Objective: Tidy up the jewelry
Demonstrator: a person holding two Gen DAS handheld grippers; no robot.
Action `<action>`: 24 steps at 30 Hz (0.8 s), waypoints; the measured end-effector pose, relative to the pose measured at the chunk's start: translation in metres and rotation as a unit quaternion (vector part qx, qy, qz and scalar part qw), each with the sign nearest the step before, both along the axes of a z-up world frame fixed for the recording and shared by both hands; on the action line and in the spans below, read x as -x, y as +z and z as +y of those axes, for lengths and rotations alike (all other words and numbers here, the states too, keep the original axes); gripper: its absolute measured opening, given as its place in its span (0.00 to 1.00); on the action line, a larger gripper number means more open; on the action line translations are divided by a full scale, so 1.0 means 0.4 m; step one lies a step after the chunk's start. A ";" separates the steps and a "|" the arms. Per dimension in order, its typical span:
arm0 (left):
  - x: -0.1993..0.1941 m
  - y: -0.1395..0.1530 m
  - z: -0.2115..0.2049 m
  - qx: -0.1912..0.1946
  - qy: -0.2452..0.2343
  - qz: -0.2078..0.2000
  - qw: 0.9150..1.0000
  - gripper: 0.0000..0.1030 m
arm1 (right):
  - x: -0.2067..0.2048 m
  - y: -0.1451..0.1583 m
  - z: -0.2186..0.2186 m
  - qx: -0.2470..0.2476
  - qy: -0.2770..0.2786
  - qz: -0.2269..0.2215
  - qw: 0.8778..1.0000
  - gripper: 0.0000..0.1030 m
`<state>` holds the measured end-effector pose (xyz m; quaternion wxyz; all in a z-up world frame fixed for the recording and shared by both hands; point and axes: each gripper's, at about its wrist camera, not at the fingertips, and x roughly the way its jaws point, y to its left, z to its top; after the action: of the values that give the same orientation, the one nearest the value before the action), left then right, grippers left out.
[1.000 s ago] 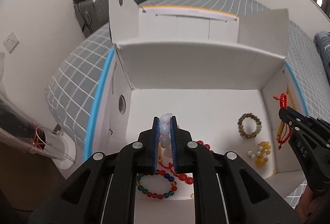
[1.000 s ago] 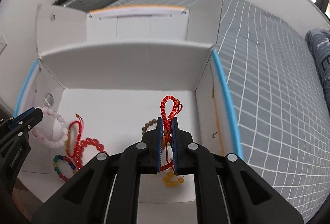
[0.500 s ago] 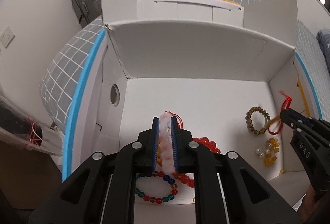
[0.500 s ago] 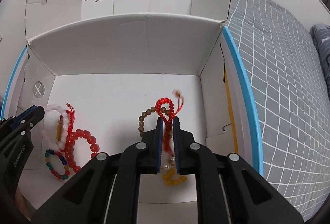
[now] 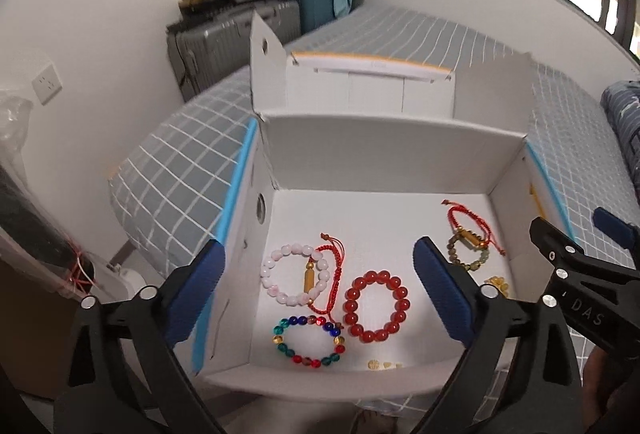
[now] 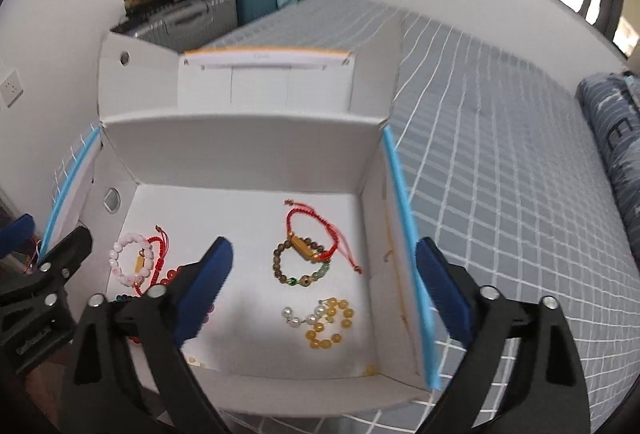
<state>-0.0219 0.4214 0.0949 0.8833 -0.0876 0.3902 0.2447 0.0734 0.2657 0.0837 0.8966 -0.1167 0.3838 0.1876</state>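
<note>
An open white box sits on the bed and holds several bracelets. On its left lie a pink bead bracelet, a red cord bracelet with a gold tube, a red bead bracelet and a multicoloured bead bracelet. On its right lie a red cord bracelet across a brown-green bead bracelet, and a yellow and pearl bracelet. My left gripper is open and empty above the left side. My right gripper is open and empty above the right side.
The box flaps stand up at the back. A grey checked bedspread surrounds the box. Suitcases stand against the far wall. A dark pillow lies at the right. A plastic bag is at the left.
Both grippers have opened and drawn back up out of the box. The pink bracelet and the red cord bracelet they held now lie on the box floor.
</note>
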 end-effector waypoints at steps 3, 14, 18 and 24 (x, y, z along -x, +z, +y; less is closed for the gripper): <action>0.045 0.010 -0.011 -0.007 0.000 -0.016 1.000 0.94 | 0.038 0.012 -0.031 -0.008 -0.007 -0.014 1.000 0.93; 0.156 -0.049 -0.051 0.010 -0.024 -0.027 0.999 0.94 | 0.165 -0.042 -0.118 -0.024 -0.015 -0.026 0.999 0.93; 0.189 -0.065 -0.070 0.009 -0.026 -0.030 0.999 0.94 | 0.211 -0.057 -0.133 -0.029 -0.015 -0.032 0.999 0.93; 0.221 -0.067 -0.091 0.006 -0.033 -0.040 0.999 0.94 | 0.248 -0.059 -0.137 -0.035 -0.008 -0.038 0.999 0.93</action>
<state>-0.1102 0.3848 0.0680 0.9052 -0.0894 0.3589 0.2091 -0.0256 0.2111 0.0603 0.9157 -0.0890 0.3433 0.1892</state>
